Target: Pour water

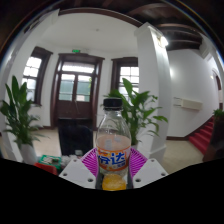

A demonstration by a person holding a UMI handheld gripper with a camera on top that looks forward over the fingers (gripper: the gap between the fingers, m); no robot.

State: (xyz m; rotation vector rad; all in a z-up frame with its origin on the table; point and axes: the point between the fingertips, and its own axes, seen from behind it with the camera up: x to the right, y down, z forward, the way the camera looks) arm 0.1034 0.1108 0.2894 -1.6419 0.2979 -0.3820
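Note:
A clear plastic bottle (112, 140) with orange drink and an orange-and-blue label stands upright between my gripper's fingers (112, 166). The two magenta pads (89, 160) press against its label from both sides, so the gripper is shut on it. The bottle's cap end reaches up in front of the far doorway. Its base is hidden below the fingers.
A large room lies beyond: dark wooden double doors (76, 88) straight ahead, a white pillar (155, 75) to the right, and leafy potted plants (18, 115) on either side. A dark box-like object (74, 135) stands behind the bottle to the left.

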